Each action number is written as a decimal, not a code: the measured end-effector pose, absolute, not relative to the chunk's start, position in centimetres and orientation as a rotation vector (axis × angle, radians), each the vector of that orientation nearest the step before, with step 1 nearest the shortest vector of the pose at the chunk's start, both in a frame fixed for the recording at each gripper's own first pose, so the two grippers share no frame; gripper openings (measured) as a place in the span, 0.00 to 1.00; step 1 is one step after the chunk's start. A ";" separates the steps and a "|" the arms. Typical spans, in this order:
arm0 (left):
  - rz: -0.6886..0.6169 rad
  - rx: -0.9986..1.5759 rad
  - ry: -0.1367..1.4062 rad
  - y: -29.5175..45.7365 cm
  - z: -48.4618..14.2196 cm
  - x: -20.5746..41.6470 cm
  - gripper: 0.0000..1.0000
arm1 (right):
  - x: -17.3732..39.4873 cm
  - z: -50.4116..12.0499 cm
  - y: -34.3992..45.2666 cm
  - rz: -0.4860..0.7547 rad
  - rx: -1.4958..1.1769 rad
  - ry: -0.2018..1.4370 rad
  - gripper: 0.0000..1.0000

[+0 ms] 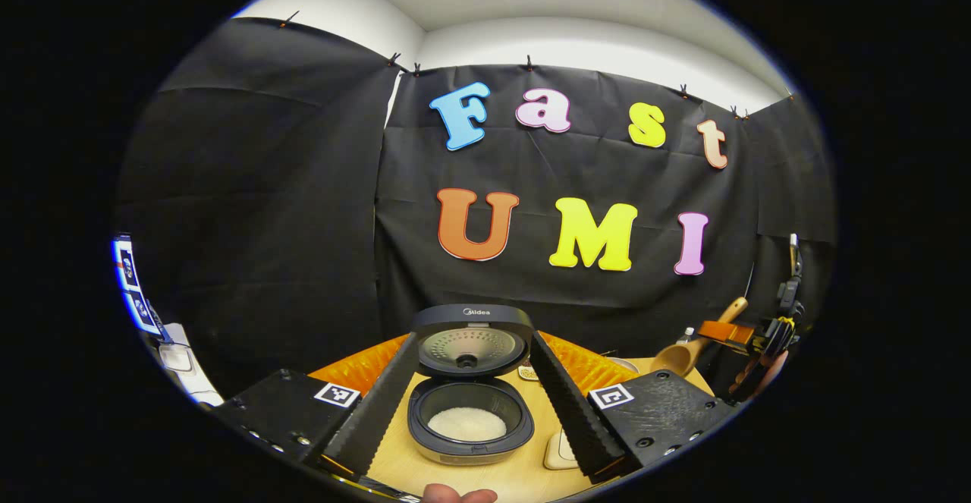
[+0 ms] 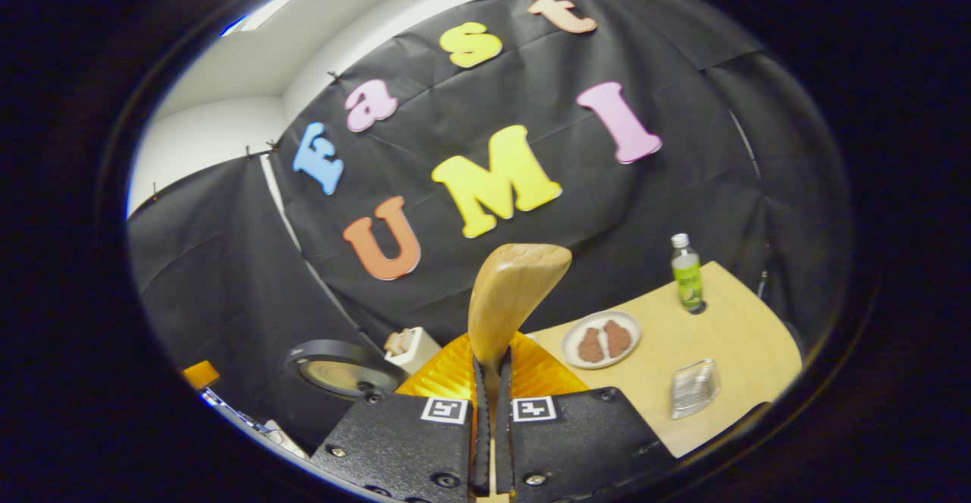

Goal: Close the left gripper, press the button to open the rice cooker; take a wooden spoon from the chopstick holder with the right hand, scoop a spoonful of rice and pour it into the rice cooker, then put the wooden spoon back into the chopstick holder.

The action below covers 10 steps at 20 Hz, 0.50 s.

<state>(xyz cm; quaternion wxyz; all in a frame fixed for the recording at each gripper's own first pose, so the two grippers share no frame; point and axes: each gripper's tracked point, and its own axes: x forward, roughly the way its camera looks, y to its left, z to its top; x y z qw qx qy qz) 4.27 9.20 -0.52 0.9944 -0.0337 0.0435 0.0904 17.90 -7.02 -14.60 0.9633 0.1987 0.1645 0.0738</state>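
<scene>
Looking down my left gripper [image 1: 466, 419] first: its fingers are spread wide, and the rice cooker [image 1: 469, 389] sits right between them, just ahead. Lid's already up, standing behind the pot, and there's a pale patch of rice [image 1: 467, 423] in the bottom. My guess is I'm parking that claw there, spread and out of the way, since the button part is done and the pot just has to stay reachable. A fingertip of the holding hand [image 1: 459, 495] pokes in at the bottom edge.

Off to that claw's right and farther back I can see the right gripper with the wooden spoon [image 1: 702, 344] sticking out of it, bowl tilted down toward the table.

Now my right gripper [image 2: 493, 412]: its fingers are pressed together on the spoon's handle, pinching it, with the bowl standing up straight ahead of the claw. From this side I only get the back of the bowl, so I can't tell if it's carrying rice. The left gripper view gives the open pot. This one gives stuff ahead and right of the claw: a plate [image 2: 601, 338] with two brown pieces, a green bottle [image 2: 687, 274] beyond it, a clear little tray [image 2: 694, 388] nearer. The cooker's raised lid [image 2: 343, 370] is low on the left, with what could be the chopstick holder [image 2: 410, 346] beside it.
</scene>
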 end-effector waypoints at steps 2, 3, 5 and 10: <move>0.179 -0.053 0.097 8.8 -0.9 5.2 0.95 | 18.3 -16.0 -11.5 0.057 0.394 0.345 0.07; 0.179 -0.047 0.103 8.6 -0.9 5.6 0.95 | 18.6 -16.9 -13.3 0.018 0.389 0.352 0.08; 0.178 -0.041 0.111 8.0 -1.0 6.4 0.95 | 19.1 -18.8 -16.6 -0.051 0.373 0.365 0.08; 0.185 -0.032 0.134 6.4 -1.4 7.6 0.95 | 20.2 -24.1 -21.2 -0.133 0.307 0.419 0.08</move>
